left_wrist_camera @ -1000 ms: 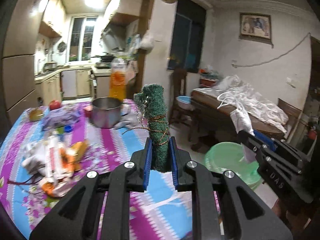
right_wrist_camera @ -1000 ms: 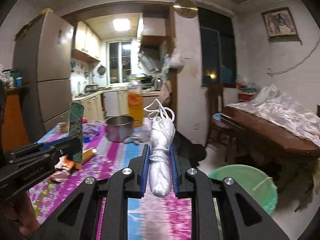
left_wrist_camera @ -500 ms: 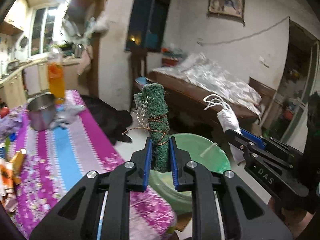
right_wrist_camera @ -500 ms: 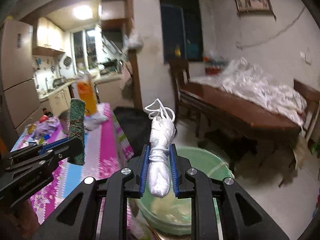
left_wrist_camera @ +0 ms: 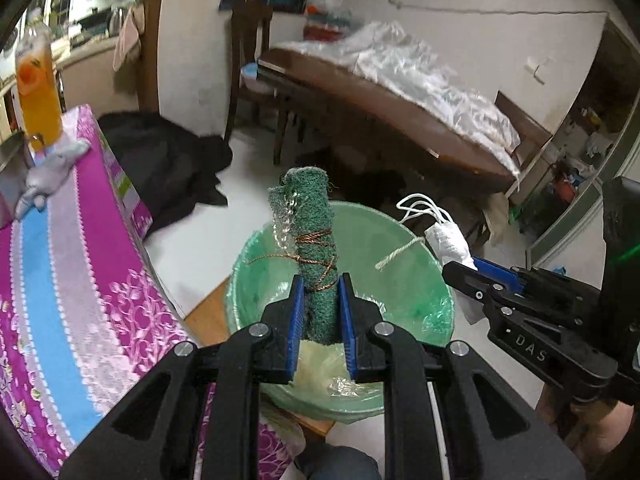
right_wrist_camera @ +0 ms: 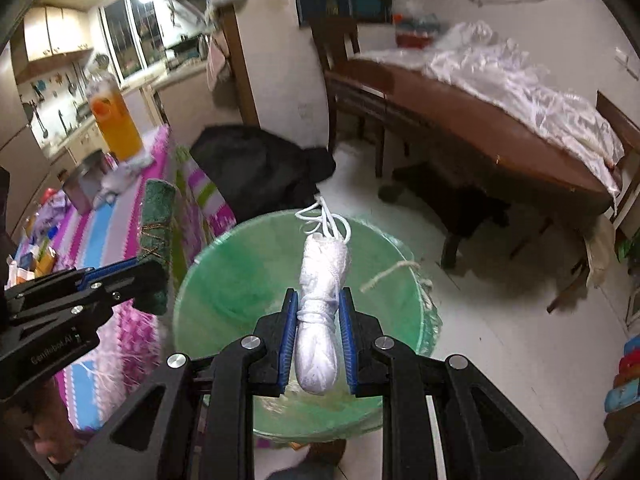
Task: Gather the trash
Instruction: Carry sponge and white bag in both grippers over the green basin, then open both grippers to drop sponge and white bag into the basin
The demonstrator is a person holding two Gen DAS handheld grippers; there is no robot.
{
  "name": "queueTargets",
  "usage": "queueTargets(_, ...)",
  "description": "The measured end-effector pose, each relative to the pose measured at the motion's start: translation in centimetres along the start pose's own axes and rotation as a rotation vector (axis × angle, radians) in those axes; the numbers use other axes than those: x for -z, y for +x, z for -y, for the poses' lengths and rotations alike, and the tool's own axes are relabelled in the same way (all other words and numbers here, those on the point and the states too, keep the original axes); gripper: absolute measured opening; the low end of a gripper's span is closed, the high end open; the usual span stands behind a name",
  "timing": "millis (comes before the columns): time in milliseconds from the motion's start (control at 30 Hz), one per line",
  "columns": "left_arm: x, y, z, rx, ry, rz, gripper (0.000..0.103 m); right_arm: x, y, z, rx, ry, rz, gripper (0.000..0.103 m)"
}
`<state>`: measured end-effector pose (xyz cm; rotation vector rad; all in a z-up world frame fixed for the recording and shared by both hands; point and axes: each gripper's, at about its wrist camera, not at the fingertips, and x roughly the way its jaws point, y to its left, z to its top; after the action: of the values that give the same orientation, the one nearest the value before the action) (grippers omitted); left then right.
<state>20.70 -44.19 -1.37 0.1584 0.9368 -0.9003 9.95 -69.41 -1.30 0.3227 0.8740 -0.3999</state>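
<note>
My left gripper (left_wrist_camera: 320,284) is shut on a rolled green scouring pad (left_wrist_camera: 314,248) bound with copper wire, held upright over the green bin (left_wrist_camera: 400,236). My right gripper (right_wrist_camera: 318,300) is shut on a rolled white cloth bundle (right_wrist_camera: 322,276) with white string loops on top, also above the green bin (right_wrist_camera: 240,264). The bin has a green plastic liner and a cord hanging at its rim. In the left wrist view the right gripper (left_wrist_camera: 460,268) with the white bundle (left_wrist_camera: 448,240) sits to the right. In the right wrist view the left gripper (right_wrist_camera: 154,268) with the green pad (right_wrist_camera: 158,216) sits to the left.
A table with a purple, blue and white cloth (left_wrist_camera: 60,272) stands left of the bin, with an orange drink bottle (left_wrist_camera: 38,84) and a metal pot (right_wrist_camera: 86,188) on it. A dark wooden table (right_wrist_camera: 480,128) with white plastic sheeting lies to the right. A black bag (right_wrist_camera: 256,168) sits on the floor behind.
Both grippers swung right from over the purple table and tilted down; they now hang over the green bin, still gripping the green pad and the white bundle.
</note>
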Motion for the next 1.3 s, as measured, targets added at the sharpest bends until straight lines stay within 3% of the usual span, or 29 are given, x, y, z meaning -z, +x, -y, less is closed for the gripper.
queueTargets(200, -0.1, 1.9, 0.1, -0.011, -0.004, -0.065, 0.016, -0.3, 0.9, 0.8, 0.014, -0.008, -0.063, 0.021)
queueTargets(733, -0.6, 2.6, 0.5, -0.045, -0.016, -0.084, 0.018, 0.8, 1.5, -0.1, 0.009, -0.020, -0.088, 0.021)
queueTargets(800, -0.7, 2.6, 0.5, -0.054, -0.018, -0.087, 0.020, 0.7, 1.6, -0.1, 0.006, -0.020, -0.086, 0.030)
queueTargets(867, -0.7, 2.6, 0.4, -0.072, -0.016, -0.085, 0.030, 0.7, 1.5, -0.1, -0.008, -0.009, -0.073, 0.056)
queueTargets(900, -0.8, 2.5, 0.3, -0.075, -0.017, -0.082, 0.041, 0.6, 1.4, -0.2, -0.011, -0.006, -0.066, 0.057)
queueTargets(967, -0.8, 2.4, 0.3, -0.082, -0.020, -0.070, 0.048, 0.7, 1.3, -0.2, -0.012, -0.005, -0.062, 0.057)
queueTargets(1300, -0.7, 2.2, -0.2, -0.071, -0.028, -0.070, 0.048, 1.0, 0.8, -0.3, -0.015, 0.003, -0.051, 0.057)
